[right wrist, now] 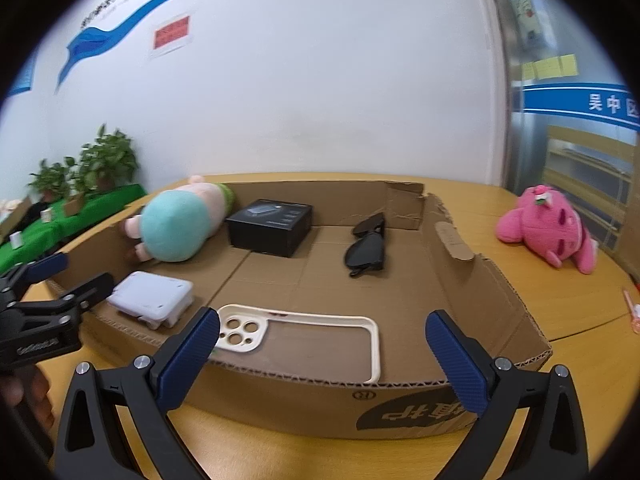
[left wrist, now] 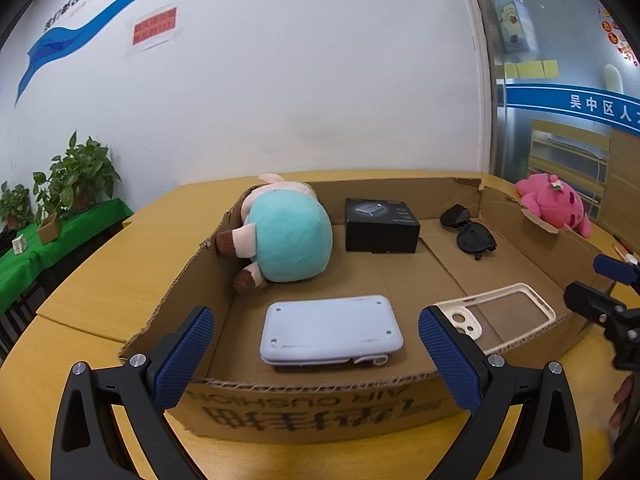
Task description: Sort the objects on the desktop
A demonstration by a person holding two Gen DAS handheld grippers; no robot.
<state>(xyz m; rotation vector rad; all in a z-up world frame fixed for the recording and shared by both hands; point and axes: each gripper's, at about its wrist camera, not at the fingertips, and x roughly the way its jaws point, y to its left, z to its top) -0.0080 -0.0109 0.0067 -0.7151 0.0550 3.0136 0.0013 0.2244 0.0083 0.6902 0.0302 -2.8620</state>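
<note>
A shallow cardboard box (left wrist: 320, 404) (right wrist: 320, 396) lies on the wooden table. Inside it are a teal and pink plush toy (left wrist: 288, 232) (right wrist: 176, 224), a black carton (left wrist: 380, 224) (right wrist: 270, 222), black sunglasses (left wrist: 468, 228) (right wrist: 368, 246), a pale grey flat device (left wrist: 330, 330) (right wrist: 150, 298) and a cream phone case (left wrist: 500, 316) (right wrist: 304, 334). A pink plush toy (left wrist: 554, 204) (right wrist: 548, 226) lies on the table outside the box, at the right. My left gripper (left wrist: 316, 360) is open and empty at the box's front wall. My right gripper (right wrist: 322, 360) is open and empty at the front wall too.
Potted plants (left wrist: 76, 176) stand on a green-covered table (left wrist: 44, 252) at the left. A white wall is behind the table. A pen-like orange object (right wrist: 632, 312) lies at the table's right edge. Each gripper shows in the other's view: right gripper (left wrist: 604, 304), left gripper (right wrist: 60, 284).
</note>
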